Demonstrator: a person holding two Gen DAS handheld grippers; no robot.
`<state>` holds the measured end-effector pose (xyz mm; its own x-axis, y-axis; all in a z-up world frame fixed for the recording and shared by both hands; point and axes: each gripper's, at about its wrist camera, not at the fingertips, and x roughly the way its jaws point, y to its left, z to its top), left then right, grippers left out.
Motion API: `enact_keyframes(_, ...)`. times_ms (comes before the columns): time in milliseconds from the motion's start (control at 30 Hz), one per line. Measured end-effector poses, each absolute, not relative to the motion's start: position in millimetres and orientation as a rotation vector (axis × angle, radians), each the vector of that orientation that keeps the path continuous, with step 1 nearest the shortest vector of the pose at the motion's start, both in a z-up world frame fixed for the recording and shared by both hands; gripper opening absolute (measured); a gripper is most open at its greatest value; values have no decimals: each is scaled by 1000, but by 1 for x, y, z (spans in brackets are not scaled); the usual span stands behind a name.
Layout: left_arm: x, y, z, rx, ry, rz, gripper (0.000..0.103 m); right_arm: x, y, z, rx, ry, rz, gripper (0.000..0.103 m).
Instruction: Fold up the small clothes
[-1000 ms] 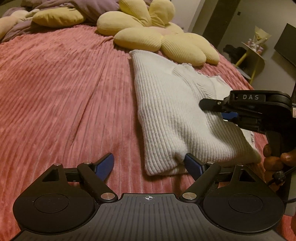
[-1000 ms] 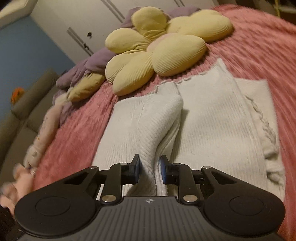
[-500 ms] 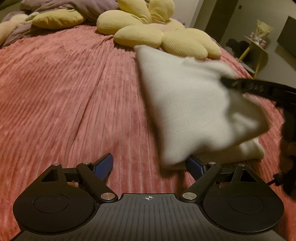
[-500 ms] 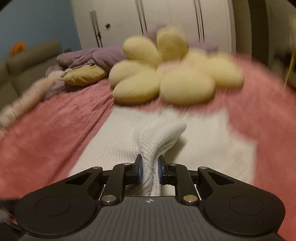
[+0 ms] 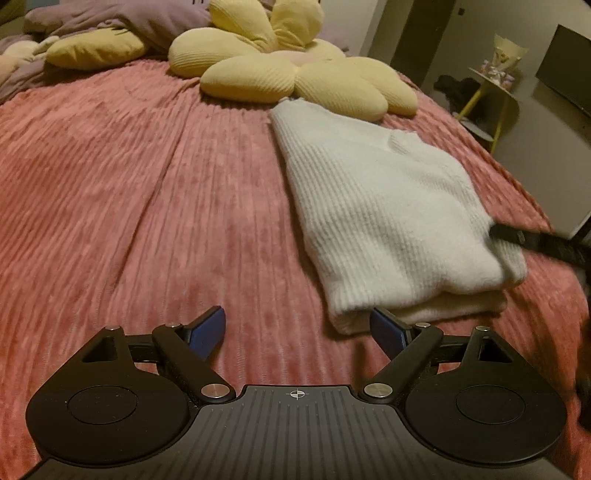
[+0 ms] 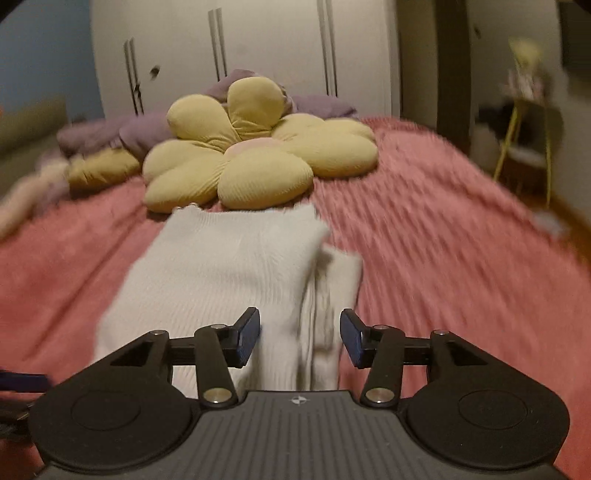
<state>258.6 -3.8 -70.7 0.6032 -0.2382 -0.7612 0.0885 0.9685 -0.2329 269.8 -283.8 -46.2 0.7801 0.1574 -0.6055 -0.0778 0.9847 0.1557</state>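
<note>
A white ribbed knit sweater (image 5: 380,218) lies folded lengthwise on the pink bedspread (image 5: 129,192). My left gripper (image 5: 297,328) is open and empty, hovering at the sweater's near left corner. My right gripper (image 6: 299,338) is open, its jaws on either side of the sweater's near edge (image 6: 229,277), holding nothing. A tip of the right gripper (image 5: 517,236) shows at the sweater's right side in the left wrist view.
A yellow flower-shaped cushion (image 6: 255,162) lies just beyond the sweater's far end. Purple bedding (image 5: 110,22) and another yellow pillow (image 5: 96,51) are at the back left. A yellow side table (image 5: 495,88) stands off the bed at right.
My right gripper carried a pinched fold of the sweater across, laid it down and opened. The sweater is now narrower and doubled over. My left gripper stayed open in place.
</note>
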Motion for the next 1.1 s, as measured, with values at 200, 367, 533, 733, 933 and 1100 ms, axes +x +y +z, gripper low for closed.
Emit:
enact_keyframes(200, 259, -16, -71, -199, 909, -211, 90, 235, -296, -57, 324, 715, 177, 46)
enact_keyframes(367, 260, -25, -76, -138, 925, -185, 89, 235, -297, -63, 399, 721, 195, 38)
enact_keyframes(533, 266, -32, -81, -112, 935, -137, 89, 251, -311, -80, 660, 776, 231, 40)
enact_keyframes(733, 268, -25, -80, -146, 931, -79, 85, 261, -312, -92, 812, 806, 258, 22)
enact_keyframes(933, 266, -11, -72, -205, 913, -4, 81, 244, -297, -62, 594, 649, 243, 16)
enact_keyframes(1100, 258, 6, -69, -255, 933, 2, 81, 248, -297, -82, 452, 743, 195, 22)
